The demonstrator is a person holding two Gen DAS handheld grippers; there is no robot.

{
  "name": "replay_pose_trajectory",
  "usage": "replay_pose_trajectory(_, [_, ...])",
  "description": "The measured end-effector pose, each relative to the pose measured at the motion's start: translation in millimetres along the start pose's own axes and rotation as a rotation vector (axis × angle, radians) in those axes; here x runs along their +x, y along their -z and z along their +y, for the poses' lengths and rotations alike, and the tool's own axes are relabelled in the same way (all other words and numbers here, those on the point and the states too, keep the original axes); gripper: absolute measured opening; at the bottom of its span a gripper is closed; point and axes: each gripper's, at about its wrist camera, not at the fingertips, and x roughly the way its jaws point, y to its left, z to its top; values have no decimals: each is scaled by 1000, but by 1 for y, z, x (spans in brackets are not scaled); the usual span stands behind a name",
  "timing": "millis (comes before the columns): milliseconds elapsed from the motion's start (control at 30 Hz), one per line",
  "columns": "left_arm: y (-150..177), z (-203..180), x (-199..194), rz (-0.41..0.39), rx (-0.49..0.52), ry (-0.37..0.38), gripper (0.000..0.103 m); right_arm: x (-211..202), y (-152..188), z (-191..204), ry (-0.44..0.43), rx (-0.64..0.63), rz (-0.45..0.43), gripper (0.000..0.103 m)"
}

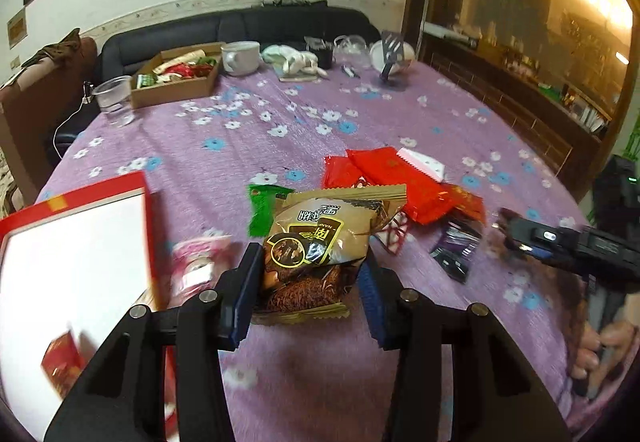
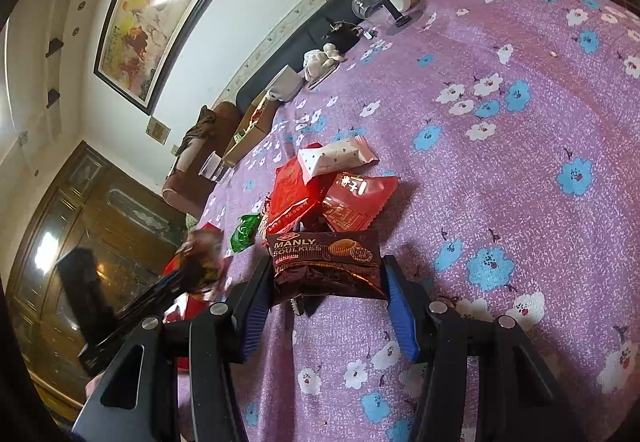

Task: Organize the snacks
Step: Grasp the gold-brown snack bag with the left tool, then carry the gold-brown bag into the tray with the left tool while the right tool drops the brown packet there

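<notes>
The tan snack packet (image 1: 320, 242) sat clamped between the pads of my left gripper (image 1: 310, 294), just beside the red-rimmed box (image 1: 80, 242) on the flowered tablecloth (image 1: 240, 146). My right gripper (image 2: 326, 302) gripped a brown cookie packet (image 2: 326, 258) at the edge of the snack pile (image 2: 332, 186). I judged both picks made; next came carrying each over the box and letting go. Both tongs slanted downward.

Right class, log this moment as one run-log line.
left claw: shut on tan packet | right claw: shut on brown packet | red packets: on table
</notes>
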Motion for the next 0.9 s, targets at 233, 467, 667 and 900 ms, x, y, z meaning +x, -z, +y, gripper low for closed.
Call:
replay_pose_trajectory(233, [25,20,-49,-55,-35,1,44,-4,6,15,39,-45,-37,54])
replay_pose_trajectory(467, [48,61,-79,-75,-124,-19,44,12,23,47,12,-97,12,54])
replay_pose_trajectory(667, [65,99,-94,-81,-200,-84,44,33,38,89,-33,-167,70,54])
replay_pose_trajectory(900, [80,138,-97,-68,-276,-150,44,71,58,142,-87,-245,162,54])
